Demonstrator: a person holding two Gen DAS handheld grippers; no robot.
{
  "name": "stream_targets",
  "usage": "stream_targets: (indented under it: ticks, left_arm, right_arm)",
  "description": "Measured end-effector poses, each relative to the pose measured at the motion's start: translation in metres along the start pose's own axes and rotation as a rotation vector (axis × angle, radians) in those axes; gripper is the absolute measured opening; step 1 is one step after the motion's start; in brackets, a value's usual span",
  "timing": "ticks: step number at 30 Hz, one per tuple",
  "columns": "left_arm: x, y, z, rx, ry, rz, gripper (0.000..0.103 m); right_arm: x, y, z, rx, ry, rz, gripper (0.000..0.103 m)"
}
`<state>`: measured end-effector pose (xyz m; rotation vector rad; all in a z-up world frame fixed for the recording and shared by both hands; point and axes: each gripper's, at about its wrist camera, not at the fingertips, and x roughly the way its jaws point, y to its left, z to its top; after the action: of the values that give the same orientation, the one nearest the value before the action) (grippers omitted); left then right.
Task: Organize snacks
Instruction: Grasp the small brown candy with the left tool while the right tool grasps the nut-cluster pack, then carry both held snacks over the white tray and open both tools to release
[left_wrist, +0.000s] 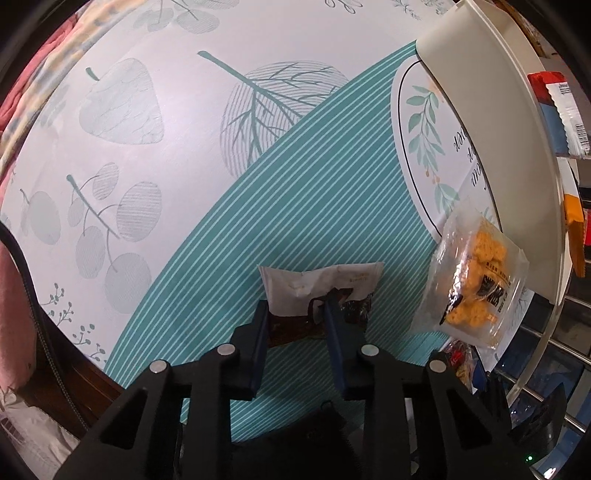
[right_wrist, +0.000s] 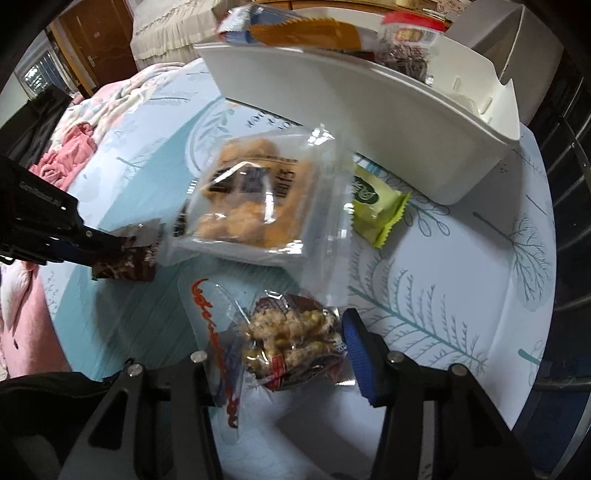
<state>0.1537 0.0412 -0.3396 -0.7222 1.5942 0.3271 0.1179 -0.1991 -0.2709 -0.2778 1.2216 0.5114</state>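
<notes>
My left hand-held gripper (left_wrist: 295, 314) pinches a brown-and-white snack packet (left_wrist: 317, 291) on the teal-striped worktop (left_wrist: 258, 206). My right hand-held gripper (right_wrist: 280, 332) pinches a clear bag of puffed-grain bars (right_wrist: 291, 339); its red lettering is unreadable. Just ahead, a clear bag of orange crackers (right_wrist: 251, 203) with blurred black characters lies in the way. A green wrapped snack (right_wrist: 376, 206) sits beside the white bin (right_wrist: 369, 122), which holds more packets. Pink bedding (right_wrist: 70, 155) lies beyond.

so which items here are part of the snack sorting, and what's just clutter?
Job:
brown-and-white packet, in left tool
clear nut-bar bag, in right tool
orange-crackers bag
green packet
white bin

Clutter:
pink blanket
leaf-print tablecloth
</notes>
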Motion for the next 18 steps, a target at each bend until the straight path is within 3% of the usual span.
stream_targets:
  ticks: [10,18]
  left_arm:
    - [-0.043,0.005,-0.019,0.020,-0.065,-0.032,0.016]
    - [-0.112,-0.010,-0.012,0.084,-0.173,-0.078,0.015]
  right_arm:
    - [-0.031,0.022,0.009,-0.029,-0.062,0.046,0.051]
    - [-0.072,0.029,0.037,-0.037,-0.214,0.060,0.051]
